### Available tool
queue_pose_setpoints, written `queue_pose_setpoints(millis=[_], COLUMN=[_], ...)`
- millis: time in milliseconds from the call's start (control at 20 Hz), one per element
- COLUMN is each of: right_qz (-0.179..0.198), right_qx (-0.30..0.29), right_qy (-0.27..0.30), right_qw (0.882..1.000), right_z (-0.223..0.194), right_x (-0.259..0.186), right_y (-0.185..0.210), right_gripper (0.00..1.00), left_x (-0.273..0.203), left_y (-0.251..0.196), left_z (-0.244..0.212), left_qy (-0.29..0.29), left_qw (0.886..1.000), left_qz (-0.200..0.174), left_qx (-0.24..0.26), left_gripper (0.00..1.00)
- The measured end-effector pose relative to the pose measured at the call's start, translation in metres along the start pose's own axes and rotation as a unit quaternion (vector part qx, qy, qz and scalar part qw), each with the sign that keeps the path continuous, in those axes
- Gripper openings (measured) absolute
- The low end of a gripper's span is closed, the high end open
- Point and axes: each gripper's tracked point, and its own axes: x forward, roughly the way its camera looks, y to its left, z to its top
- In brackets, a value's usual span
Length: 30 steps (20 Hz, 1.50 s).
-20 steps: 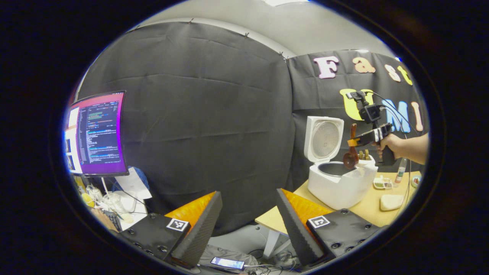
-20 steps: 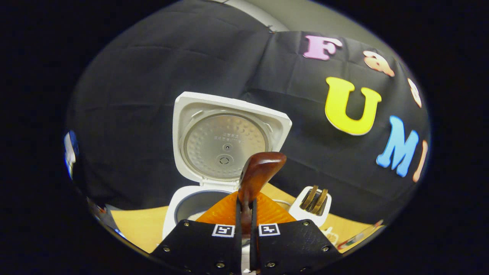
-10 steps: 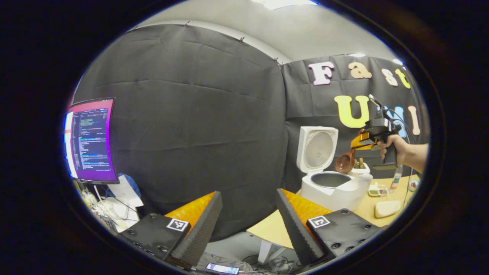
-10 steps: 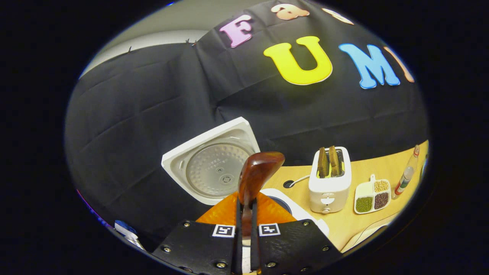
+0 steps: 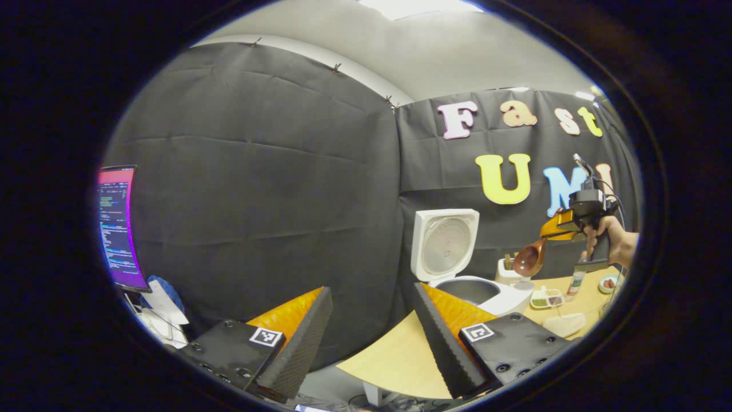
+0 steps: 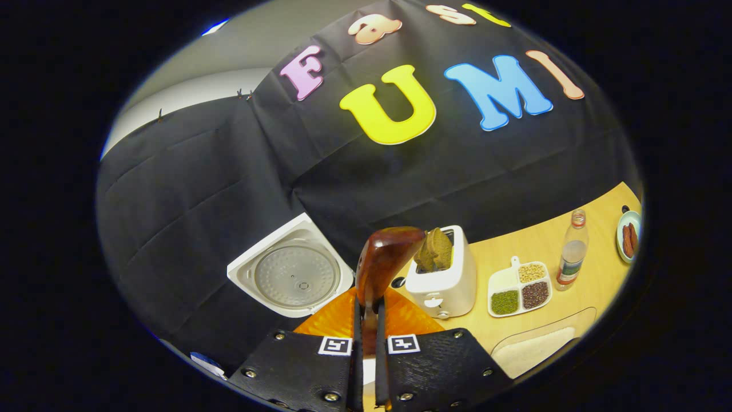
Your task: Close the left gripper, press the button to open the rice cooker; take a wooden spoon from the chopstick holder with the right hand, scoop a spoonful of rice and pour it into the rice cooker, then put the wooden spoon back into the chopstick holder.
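Dark glossy wood catches the light first — the wooden spoon (image 6: 384, 260), its handle pinched between the two fingers of the right gripper (image 6: 366, 320), which is clamped tight on it with the bowl standing up ahead of the camera. From the left gripper view I see the same spoon hanging above the table (image 5: 400, 366), bowl low, to the right of the rice cooker (image 5: 477, 289) and just about over the white holder (image 5: 506, 272) behind it. The cooker's lid (image 6: 289, 274) stands open, so the button press looks done. The left gripper (image 5: 372, 320) is held back off the table's near edge, its fingers spread wide apart with nothing between them. Whether the spoon carries rice I cannot tell; its bowl faces away in both views. The shallow tray of rice (image 6: 534, 349) lies near the table's front edge, and the white slotted holder (image 6: 443, 277) (brown pieces poke up out of its top) stands just beyond the spoon's tip. My guess is that the spoon is in transit — either on its way to scoop or headed back to the holder. The return of the spoon, at least, is not yet done.
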Motion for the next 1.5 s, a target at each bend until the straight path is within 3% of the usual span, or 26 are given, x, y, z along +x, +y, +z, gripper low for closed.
queue_pose_setpoints(millis=[800,1500], right_qz=[-0.123,-0.22], right_qx=[0.004,0.013], right_qy=[-0.06,-0.064], right_qw=[0.991,0.973], right_z=[0.063,0.053], right_x=[-0.123,-0.223], right_y=[-0.172,-0.311], right_gripper=[0.08,0.08], left_x=[-0.012,-0.043], left_y=[-0.142,-0.237], left_z=[0.021,0.035], left_qy=[-0.013,-0.012], left_qw=[0.994,0.987], left_qz=[-0.107,-0.162], left_qx=[-0.008,0.002], left_gripper=[0.98,0.98])
